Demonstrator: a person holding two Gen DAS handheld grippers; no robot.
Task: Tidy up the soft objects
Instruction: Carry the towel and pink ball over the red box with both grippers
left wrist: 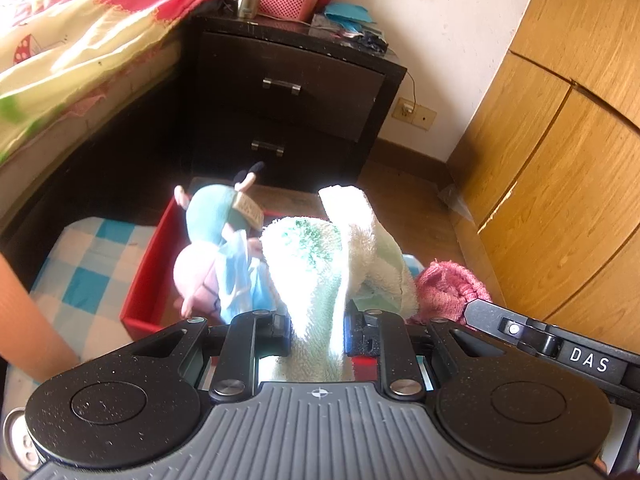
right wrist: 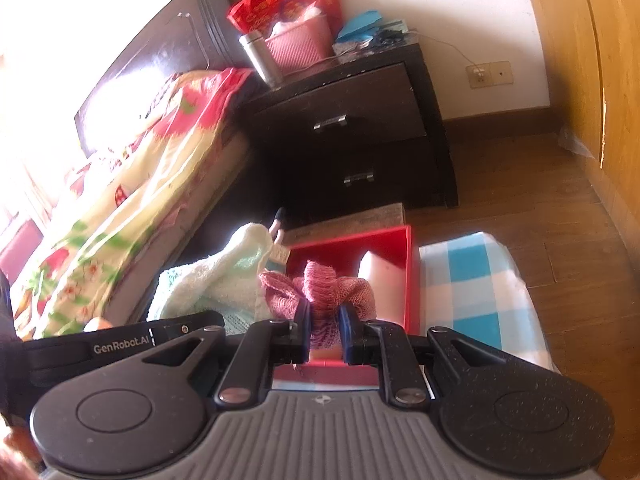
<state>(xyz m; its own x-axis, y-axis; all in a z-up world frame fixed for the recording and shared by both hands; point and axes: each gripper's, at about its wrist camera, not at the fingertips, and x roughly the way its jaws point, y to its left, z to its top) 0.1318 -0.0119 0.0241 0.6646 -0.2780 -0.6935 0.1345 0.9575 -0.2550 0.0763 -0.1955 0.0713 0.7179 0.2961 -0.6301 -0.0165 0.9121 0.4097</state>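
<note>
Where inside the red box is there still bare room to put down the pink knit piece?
The right part of the red box shows bare floor, between the pink knit piece in the right tool and the right wall. The left part is crowded: the plush pig, plus the towel held by the left tool.

A pink knitted cloth is clamped between the fingers of the right claw, over a red box. A pale towel is seen left, a checked cushion right.
</note>
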